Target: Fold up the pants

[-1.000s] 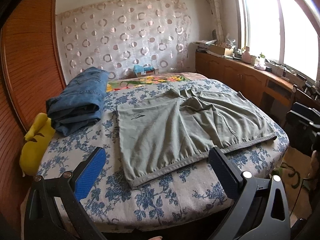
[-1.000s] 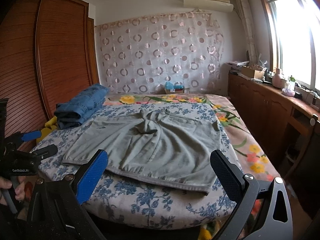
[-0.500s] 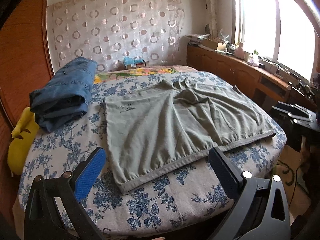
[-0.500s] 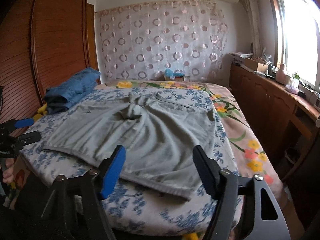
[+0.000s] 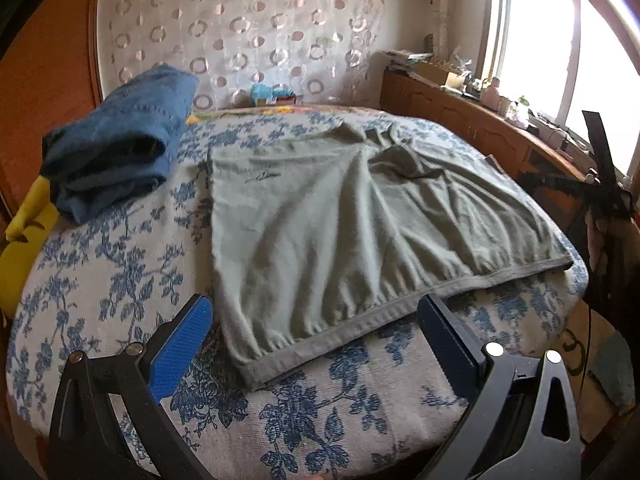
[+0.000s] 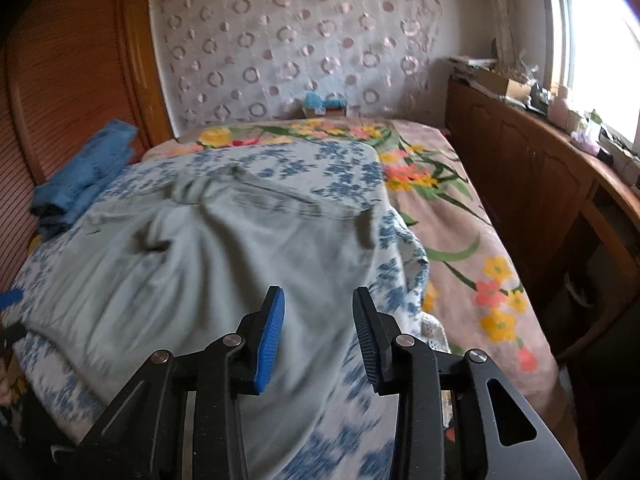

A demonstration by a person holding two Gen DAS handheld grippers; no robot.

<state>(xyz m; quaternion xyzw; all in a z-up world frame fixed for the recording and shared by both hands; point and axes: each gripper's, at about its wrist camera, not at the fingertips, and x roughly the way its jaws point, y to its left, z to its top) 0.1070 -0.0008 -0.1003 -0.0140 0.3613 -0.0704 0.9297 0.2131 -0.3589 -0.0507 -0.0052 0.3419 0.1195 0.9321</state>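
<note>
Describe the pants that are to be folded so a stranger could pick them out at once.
Start at the bed with the blue-flowered cover. The grey-green pants lie spread flat across its middle, waistband toward the near edge. Unlike the folded blue jeans heaped at the left beside a yellow cushion, they are pale, unfolded and carry a small dark logo.

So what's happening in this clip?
A person with tongs in each hand is about to fold the grey-green pants spread flat on the blue-flowered bed cover. Nothing is gripped yet. The left tongs hang wide open over the waistband's near corner; the right tongs are partly closed over the other side. Folded blue jeans sit at the left.
</note>
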